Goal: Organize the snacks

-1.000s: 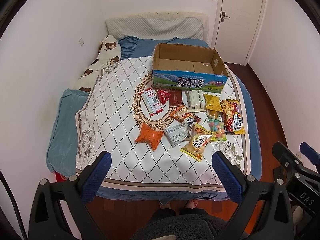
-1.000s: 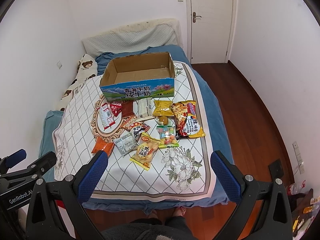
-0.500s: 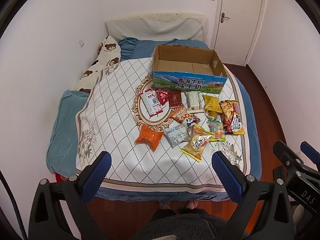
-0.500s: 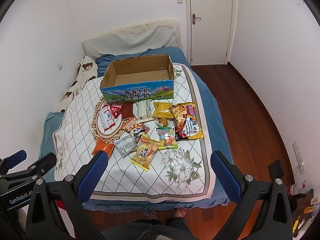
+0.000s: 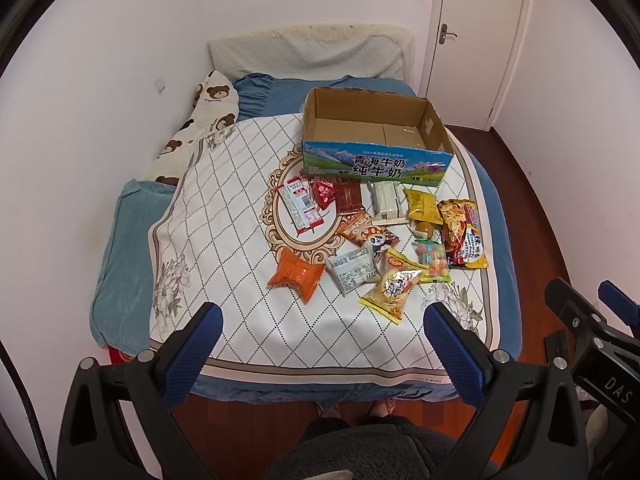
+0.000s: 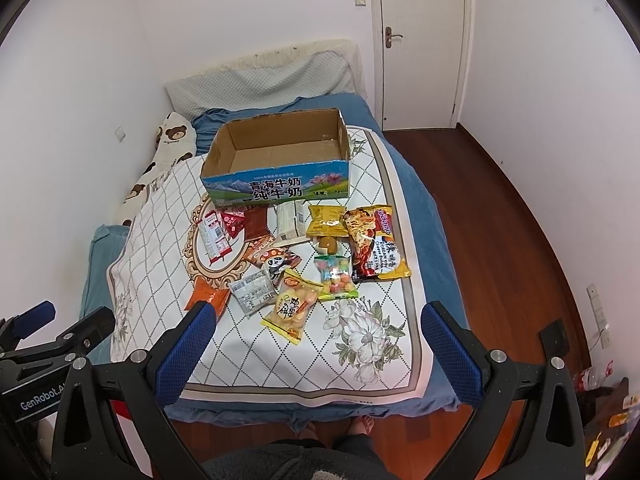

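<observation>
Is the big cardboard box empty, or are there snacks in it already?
Empty. The cardboard box shows only its bare brown floor in both views; the snacks all lie outside it on the bed cover.

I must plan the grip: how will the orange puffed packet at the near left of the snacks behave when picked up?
The orange puffed packet looks swollen with air, so it is probably light and will yield under the fingers. Its glossy film may slip; the pinched corners seem safer to grip. Lying flat on the quilt, it should not roll.
</observation>
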A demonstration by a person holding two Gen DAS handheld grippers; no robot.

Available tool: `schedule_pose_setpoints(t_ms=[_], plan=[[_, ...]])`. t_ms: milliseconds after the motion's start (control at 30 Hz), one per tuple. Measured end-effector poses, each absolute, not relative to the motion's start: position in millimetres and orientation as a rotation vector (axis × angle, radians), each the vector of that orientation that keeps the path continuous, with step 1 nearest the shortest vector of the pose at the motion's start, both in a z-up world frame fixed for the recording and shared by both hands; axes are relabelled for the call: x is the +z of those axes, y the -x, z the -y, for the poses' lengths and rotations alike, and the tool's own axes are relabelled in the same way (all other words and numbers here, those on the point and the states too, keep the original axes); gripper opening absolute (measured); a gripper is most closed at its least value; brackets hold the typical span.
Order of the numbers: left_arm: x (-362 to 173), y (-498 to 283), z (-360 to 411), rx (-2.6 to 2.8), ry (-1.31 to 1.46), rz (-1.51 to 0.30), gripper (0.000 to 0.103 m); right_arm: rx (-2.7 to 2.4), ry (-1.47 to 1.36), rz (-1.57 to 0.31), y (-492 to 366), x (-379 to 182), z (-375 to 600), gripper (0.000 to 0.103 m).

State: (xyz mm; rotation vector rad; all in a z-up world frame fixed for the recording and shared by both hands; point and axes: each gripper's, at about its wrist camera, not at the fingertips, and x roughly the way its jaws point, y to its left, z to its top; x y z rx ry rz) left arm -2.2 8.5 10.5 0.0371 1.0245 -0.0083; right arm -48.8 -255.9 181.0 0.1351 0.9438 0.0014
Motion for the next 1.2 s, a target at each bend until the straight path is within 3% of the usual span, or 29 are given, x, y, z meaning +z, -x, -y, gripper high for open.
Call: schedule_pose_setpoints(t_ms=[267, 500, 767, 1100, 1200], plan=[[-41.3, -33.9, -44.7, 0.059, -0.026, -1.091, 0.103, 0.029, -0.219, -1.021, 19.5, 145.3, 245.7, 0.103], [-107.5, -71.7, -69.2, 0.078, -0.137, -1.15, 0.103, -0.014, -0.319, -1.165, -27.4, 69.2, 242.9, 0.103], [-179.4, -129.5, -2.3, -0.111, -0.495, -1.183, 0.103, 0.016, -0.491, -1.386, -73.3, -37.3, 254.6, 0.097], [-287.7, -189.3, 86.2, -0.336, -0.902, -1.318, 0.103, 0.03, -0.576, -1.537, -101.7, -110.5, 297.6, 0.093], [-306.2, -192.8, 95.7, -0.368, -0.946, -1.319, 0.093, 0.056, -0.572, -1.566, -108.0, -126.3, 303.4, 0.093]])
